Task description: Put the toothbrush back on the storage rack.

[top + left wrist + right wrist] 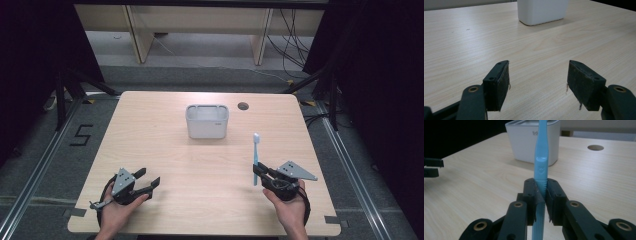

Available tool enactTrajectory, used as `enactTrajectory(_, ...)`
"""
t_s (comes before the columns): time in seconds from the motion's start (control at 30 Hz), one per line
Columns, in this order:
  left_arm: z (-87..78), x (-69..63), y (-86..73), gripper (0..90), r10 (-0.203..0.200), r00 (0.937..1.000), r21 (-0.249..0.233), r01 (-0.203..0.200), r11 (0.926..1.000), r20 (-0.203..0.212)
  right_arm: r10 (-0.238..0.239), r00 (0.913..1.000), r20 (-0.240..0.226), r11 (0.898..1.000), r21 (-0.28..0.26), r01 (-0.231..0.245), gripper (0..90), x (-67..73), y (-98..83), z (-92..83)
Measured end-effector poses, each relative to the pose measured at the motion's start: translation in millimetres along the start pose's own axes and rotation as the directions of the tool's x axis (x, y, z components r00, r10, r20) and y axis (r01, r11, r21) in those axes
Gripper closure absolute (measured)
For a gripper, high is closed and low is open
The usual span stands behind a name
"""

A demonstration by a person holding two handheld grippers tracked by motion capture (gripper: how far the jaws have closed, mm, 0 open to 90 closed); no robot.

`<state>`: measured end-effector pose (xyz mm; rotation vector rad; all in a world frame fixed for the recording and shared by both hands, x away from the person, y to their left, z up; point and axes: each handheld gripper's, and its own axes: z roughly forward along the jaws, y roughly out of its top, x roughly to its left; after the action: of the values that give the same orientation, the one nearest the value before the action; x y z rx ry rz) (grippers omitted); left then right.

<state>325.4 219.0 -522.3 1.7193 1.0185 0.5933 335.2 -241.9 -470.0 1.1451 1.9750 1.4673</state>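
Toothbrush: a light blue toothbrush (255,159) with a white head stands in the lower right of the high view, its head toward the top of the frame. In the right gripper view the toothbrush (541,157) rises up the centre of the frame, its ribbed lower handle pinched between the black jaws.

Right gripper: the right gripper (263,176) sits in the lower right of the high view, held by a hand (290,206) coming in from the bottom edge. Its jaws are closed narrow on the toothbrush handle; the grey three-cornered plate on top points right. In its own view the right gripper (541,195) grips the handle from both sides.

Container: a white box-shaped container (207,120) stands upright in the upper centre of the high view, well apart from the toothbrush. It shows behind the brush at the top centre of the right gripper view (524,142) and at the top centre of the left gripper view (541,11).

Left gripper: the left gripper (148,181) is in the lower left of the high view, held by the other hand (117,210). Its jaws are spread wide with bare table between them; in its own view the left gripper (537,82) has pads (504,85) far apart.

Table: a light wood table (150,135) with a round hole (243,106) just right of the container.
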Motion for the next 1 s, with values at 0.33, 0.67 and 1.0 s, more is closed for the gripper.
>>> enactTrajectory(0.33,-2.3,1.8,-0.9,34.7,-0.032,0.9995,-0.031,0.032,0.9990,-0.004,0.008,0.9998,0.017,0.999,-0.040,-0.008,79.2,1.7,1.0,1.9)
enactTrajectory(0.67,-6.2,-2.8,10.7,35.7,-0.077,0.9956,-0.098,0.082,0.9918,0.052,-0.025,0.9994,0.025,0.997,-0.069,0.027,79.2,8.4,6.0,6.2)
enactTrajectory(1.0,-1.9,-18.1,26.2,35.9,-0.064,0.9898,-0.123,0.079,0.9892,0.127,-0.045,0.9988,0.020,0.994,-0.098,0.046,79.3,17.7,13.2,12.2)
